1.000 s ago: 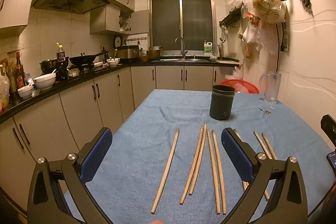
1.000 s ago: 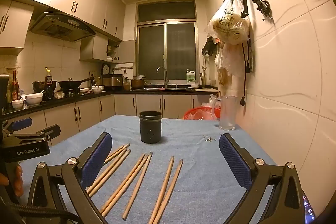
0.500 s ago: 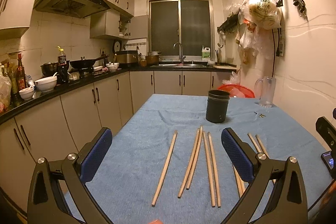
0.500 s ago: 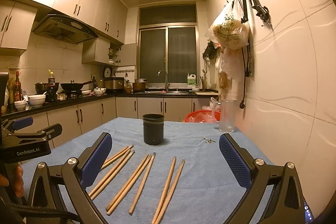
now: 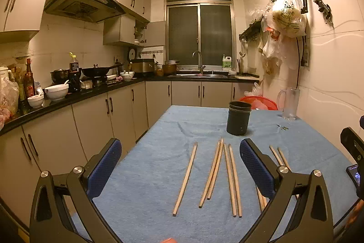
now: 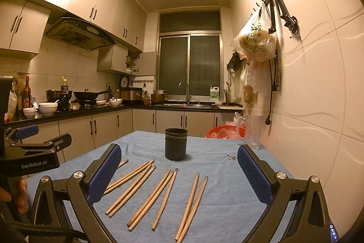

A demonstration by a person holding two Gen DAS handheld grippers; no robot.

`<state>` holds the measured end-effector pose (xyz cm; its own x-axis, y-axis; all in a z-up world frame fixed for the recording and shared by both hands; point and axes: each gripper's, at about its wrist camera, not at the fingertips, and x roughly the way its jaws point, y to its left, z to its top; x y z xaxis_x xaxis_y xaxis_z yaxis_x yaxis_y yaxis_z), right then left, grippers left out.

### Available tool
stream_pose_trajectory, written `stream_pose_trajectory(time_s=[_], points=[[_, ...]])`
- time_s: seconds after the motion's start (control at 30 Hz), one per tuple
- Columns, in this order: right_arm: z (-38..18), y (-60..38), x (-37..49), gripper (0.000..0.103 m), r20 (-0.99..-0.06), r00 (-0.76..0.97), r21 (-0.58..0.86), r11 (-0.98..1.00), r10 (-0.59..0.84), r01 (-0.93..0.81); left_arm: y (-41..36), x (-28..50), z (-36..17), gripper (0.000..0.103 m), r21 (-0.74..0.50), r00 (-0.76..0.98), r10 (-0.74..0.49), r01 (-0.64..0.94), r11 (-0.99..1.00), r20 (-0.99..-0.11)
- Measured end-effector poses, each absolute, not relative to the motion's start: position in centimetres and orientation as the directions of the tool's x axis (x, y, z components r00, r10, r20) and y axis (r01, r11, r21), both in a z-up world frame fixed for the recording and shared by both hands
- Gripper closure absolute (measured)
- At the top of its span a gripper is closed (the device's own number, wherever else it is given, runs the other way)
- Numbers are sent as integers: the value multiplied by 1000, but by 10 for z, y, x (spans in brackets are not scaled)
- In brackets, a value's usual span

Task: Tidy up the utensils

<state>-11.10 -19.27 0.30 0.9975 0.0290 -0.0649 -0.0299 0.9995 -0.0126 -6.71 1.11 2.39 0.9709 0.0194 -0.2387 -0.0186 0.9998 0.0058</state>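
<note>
Hovering both tools above the blue cloth (image 6: 227,208), I hold nothing: my left gripper (image 5: 179,163) and my right gripper (image 6: 178,171) are each spread wide and empty. The wooden chopsticks (image 6: 159,195) lie loose across the lower middle of the frame, in rough pairs with 1 single at the left of the left wrist view (image 5: 185,179). The dark holder cup (image 6: 175,144) stands upright beyond them at frame centre, apart from every stick.

I judge the step in hand is the 1st pick. To do it well I should come down square across a stick near its middle, pads either side, and close only once both flank it, since neighbours lie touching.

Open cloth surrounds the cup; the table's left edge (image 5: 145,142) drops off near the single stick, and the glass jug (image 6: 250,131) stands near the wall at right.
</note>
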Motion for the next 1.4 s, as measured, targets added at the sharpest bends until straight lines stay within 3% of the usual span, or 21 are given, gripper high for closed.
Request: stream_pose_trajectory(time_s=[1.4], points=[[0,-194,-109,0,-88,996,4,1000,17,-17,7,-70,23,0,9,972,7,-5,1000,-234]])
